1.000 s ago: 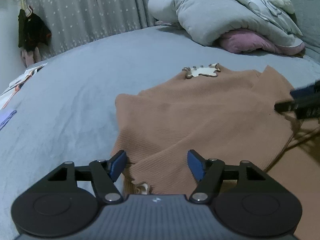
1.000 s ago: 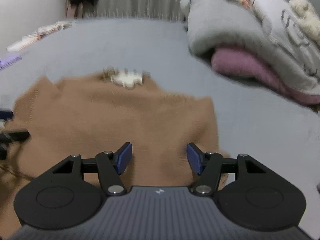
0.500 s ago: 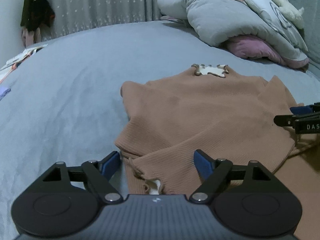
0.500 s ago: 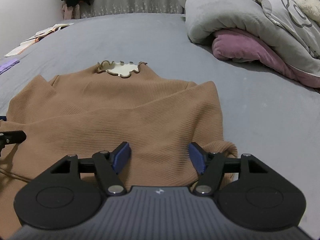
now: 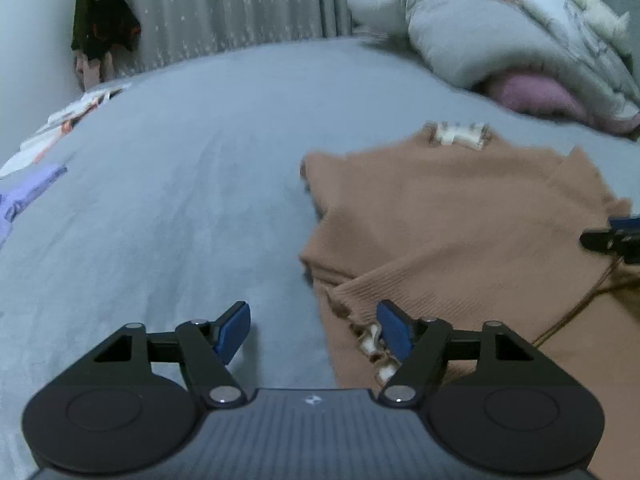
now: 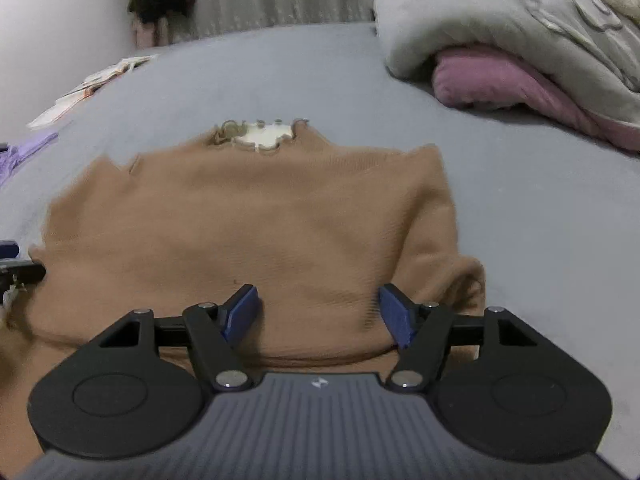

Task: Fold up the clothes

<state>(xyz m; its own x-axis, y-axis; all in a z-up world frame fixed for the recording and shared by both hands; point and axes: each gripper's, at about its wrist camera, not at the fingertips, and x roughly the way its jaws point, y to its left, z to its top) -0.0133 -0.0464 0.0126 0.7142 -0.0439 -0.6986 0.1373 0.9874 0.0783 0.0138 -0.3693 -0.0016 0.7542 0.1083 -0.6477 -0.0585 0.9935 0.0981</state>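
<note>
A brown ribbed sweater with a cream frilled collar lies on the grey bed, both sleeves folded in across its body. In the left wrist view the sweater lies to the right. My left gripper is open and empty, low over the bed at the sweater's left edge, its right pad beside a frilled cuff. My right gripper is open and empty, just above the sweater's lower part. The right gripper's tip shows at the right edge of the left wrist view.
A rolled grey quilt over a pink blanket lies at the far right. Papers and a purple cloth lie at the far left. Dark clothes hang by the curtain. Grey bedsheet stretches left of the sweater.
My left gripper has shifted left off the sweater, so bare sheet now lies between its fingers. My right gripper has moved slightly left, more over the sweater's middle. Both stay open.
</note>
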